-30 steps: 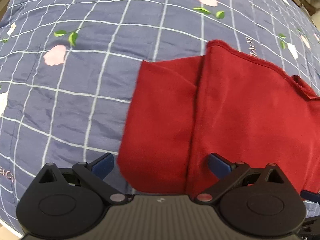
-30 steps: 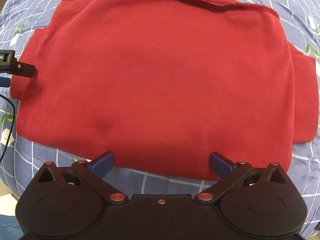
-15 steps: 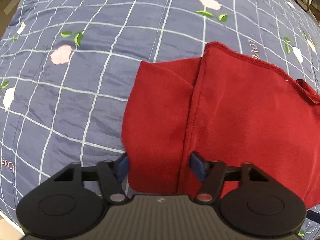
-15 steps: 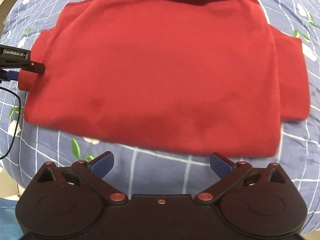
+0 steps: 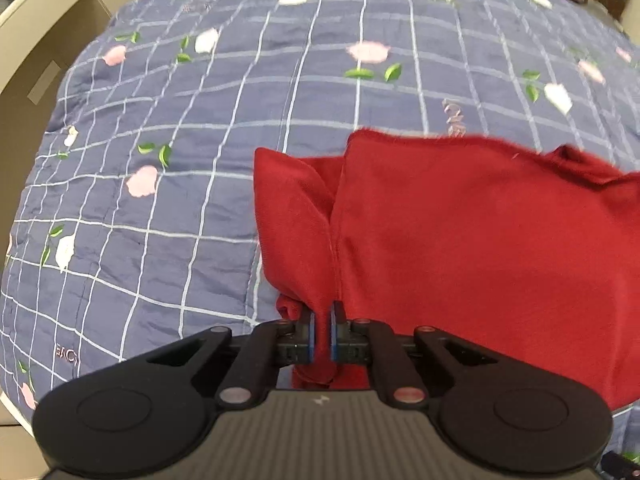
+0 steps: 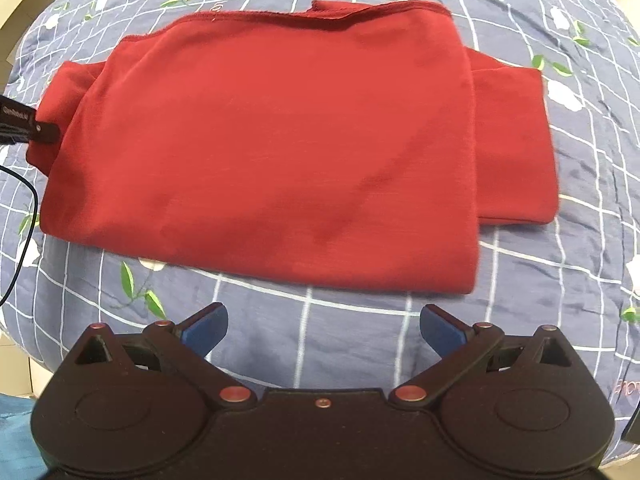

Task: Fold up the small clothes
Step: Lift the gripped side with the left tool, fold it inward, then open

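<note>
Blue checked bedspread with pink flowers (image 5: 168,216) underneath, soft red knit garment (image 6: 280,140) lying half-folded on it. My left gripper (image 5: 321,334), open a second ago, just clamped onto the left sleeve edge, so it's ready to fold inward. My right gripper (image 6: 323,322) hangs wide open and empty, just short of the near hem.

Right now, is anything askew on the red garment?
Only its left sleeve: the left claw has pinched it into a bunch, so it no longer lies flat. The right claw is open, short of the hem.
</note>
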`<act>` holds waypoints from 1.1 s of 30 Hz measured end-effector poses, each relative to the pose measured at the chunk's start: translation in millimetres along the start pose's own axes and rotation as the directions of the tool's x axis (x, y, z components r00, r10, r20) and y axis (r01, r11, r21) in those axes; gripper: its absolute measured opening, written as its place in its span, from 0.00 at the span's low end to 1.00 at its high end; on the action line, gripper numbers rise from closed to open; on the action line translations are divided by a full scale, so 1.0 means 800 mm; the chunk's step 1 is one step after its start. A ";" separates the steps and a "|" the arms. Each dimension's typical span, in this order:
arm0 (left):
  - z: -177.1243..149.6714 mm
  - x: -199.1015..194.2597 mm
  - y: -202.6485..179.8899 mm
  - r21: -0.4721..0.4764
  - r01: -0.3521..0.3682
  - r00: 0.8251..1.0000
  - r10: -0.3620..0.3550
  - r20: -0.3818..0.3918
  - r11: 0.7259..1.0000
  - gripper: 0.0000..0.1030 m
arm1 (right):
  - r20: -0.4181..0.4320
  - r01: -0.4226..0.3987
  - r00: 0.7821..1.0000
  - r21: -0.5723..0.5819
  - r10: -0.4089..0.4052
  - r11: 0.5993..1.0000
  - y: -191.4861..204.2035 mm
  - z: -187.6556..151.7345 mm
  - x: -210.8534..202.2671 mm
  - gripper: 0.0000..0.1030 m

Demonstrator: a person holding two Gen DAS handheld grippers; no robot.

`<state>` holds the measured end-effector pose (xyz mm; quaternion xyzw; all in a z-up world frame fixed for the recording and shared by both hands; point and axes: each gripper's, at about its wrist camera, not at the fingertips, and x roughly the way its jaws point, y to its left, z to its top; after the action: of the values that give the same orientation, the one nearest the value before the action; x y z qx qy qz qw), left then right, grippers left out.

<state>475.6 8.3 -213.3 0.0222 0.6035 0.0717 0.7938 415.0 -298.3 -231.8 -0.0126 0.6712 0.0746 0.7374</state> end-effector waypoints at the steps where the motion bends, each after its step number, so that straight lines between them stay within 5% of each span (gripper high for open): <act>1: 0.000 -0.009 -0.003 -0.011 0.009 1.000 -0.009 0.013 1.000 0.06 | 0.002 -0.002 1.000 -0.001 0.002 1.000 -0.004 -0.002 -0.001 0.99; 15: 0.011 -0.114 -0.139 0.062 0.169 0.974 -0.176 0.145 0.984 0.05 | 0.043 -0.013 0.999 0.016 0.012 1.000 -0.077 -0.011 -0.021 0.99; 27: -0.021 -0.099 -0.295 0.219 0.272 0.956 -0.290 0.052 0.937 0.05 | 0.007 0.021 1.000 0.116 -0.022 0.993 -0.169 -0.040 -0.018 0.99; 33: -0.025 -0.077 -0.321 0.201 0.284 0.958 -0.284 -0.028 0.938 0.05 | -0.006 0.023 1.000 0.131 -0.023 0.991 -0.188 -0.040 -0.014 0.99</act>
<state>462.7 -255.0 -191.5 0.0158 0.6040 -0.1056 0.7898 401.1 -451.7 -236.4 0.0278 0.6760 0.0220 0.7360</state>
